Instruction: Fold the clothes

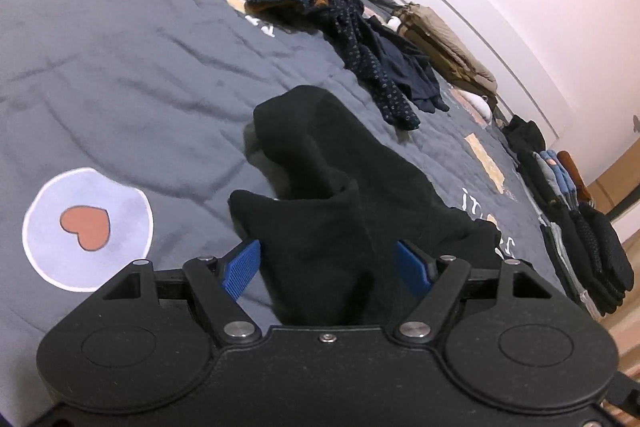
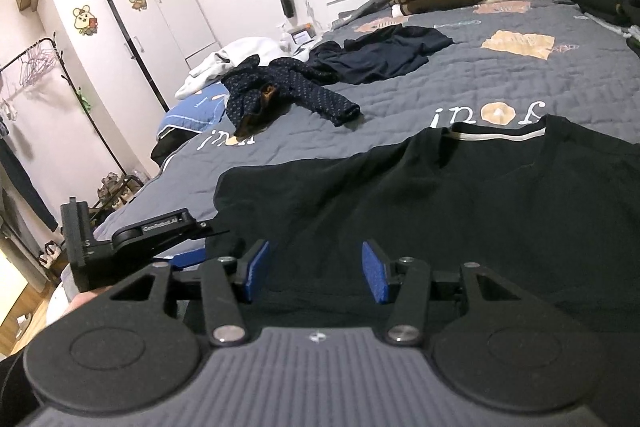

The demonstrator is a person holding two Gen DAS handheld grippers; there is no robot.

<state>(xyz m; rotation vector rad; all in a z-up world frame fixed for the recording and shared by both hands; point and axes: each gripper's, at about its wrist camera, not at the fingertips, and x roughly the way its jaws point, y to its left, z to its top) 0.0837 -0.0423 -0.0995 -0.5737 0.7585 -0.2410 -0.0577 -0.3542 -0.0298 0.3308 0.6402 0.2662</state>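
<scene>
Where clothes lie scattered, grey quilt (image 2: 460, 83) meets white wardrobe (image 2: 132, 15).

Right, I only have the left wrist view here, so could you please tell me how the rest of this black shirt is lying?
Observer: The black T-shirt is spread mostly flat on the bed, with its collar at the far edge.
Operator: Thank you. And where is the other gripper?
Observer: The right gripper is over the shirt's near edge, its pads apart, with fabric lying flat between them.
Operator: Is there anything past my frame on the left?
Observer: A white wardrobe with two cartoon stickers stands beyond the bed, and a clothes rack is beside it.
</scene>
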